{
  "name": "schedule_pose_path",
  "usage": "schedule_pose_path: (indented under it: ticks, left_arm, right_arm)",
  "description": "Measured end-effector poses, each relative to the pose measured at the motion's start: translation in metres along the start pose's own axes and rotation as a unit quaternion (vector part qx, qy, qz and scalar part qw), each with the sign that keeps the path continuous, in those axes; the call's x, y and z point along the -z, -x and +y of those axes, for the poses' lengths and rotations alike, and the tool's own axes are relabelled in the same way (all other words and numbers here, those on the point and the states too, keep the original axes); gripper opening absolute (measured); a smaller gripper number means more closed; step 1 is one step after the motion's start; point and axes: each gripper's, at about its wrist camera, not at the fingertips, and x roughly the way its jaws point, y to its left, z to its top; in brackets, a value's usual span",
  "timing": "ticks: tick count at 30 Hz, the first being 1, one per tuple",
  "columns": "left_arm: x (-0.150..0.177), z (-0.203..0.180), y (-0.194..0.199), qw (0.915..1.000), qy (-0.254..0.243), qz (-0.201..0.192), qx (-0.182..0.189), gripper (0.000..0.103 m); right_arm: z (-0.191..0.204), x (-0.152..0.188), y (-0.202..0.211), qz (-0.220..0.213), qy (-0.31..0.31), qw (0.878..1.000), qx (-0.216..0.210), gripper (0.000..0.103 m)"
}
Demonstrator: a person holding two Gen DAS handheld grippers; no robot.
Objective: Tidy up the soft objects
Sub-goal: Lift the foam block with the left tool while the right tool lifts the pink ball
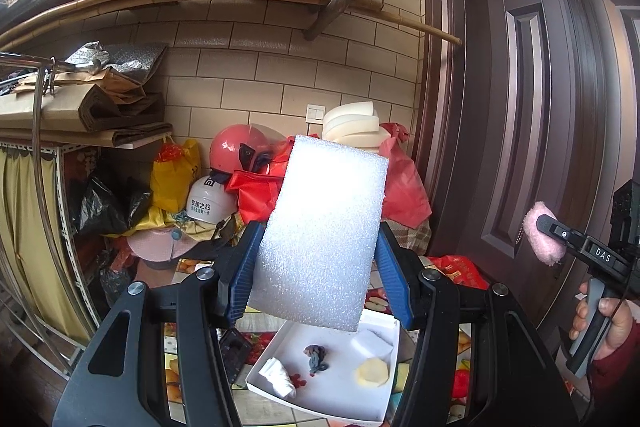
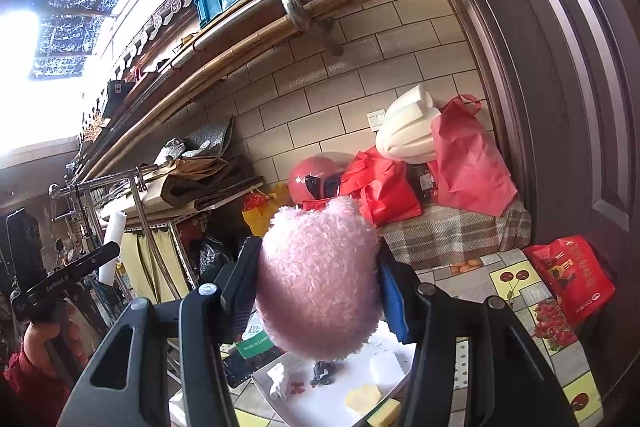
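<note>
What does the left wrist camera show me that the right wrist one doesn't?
Only left wrist: the full face of the white foam sheet clamped in the left gripper.
Only right wrist: the pink plush toy up close in the right gripper, and a yellow sponge.
Both: the white tray and pink helmet.

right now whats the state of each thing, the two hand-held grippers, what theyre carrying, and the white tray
left hand-held gripper: shut on the white foam block, held above the tray
white foam block: clamped, tilted
right hand-held gripper: shut on the pink plush
pink plush: clamped, squeezed at its sides
white tray: on the table, open, holding several small soft items
</note>
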Motion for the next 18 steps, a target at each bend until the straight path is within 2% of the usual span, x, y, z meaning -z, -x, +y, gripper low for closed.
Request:
schedule_pose_path:
  ticks: [18]
  left_arm:
    - [0.013, 0.003, -0.038, 0.9994, 0.006, 0.033, 0.01, 0.056]
  right_arm:
    - [-0.004, 0.013, -0.037, 0.039, -0.01, 0.999, -0.007, 0.054]
